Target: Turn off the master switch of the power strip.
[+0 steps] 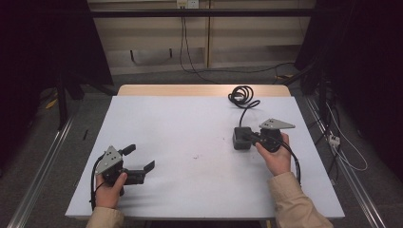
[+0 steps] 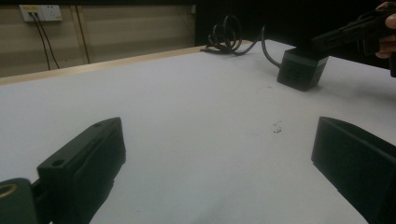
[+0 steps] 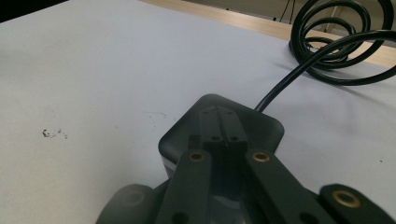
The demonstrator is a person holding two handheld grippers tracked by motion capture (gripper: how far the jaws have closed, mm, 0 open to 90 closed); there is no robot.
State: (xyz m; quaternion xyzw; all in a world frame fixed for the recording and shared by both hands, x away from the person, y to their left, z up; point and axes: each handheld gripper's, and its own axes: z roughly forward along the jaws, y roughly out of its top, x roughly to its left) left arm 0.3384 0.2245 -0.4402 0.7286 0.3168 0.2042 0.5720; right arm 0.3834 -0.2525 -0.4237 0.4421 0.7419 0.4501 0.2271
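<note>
the black box [image 1: 241, 138] sits on the white table [image 1: 190, 142], its cord coiled just behind it. the right gripper [image 1: 252, 137] rests closed on the box top. the left gripper [image 1: 140, 157], far from the box, is wide open and empty.

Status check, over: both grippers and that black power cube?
Left gripper open, idle. Right gripper shut, jaws over black power cube. Coiled cable behind cube. Nothing blocking.

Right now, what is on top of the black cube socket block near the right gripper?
The shut right gripper has its closed jaw tips over the top face of the black cube block, apparently resting there. The top face beneath the tips is covered. The block's cord leaves its far side toward a coil.
</note>
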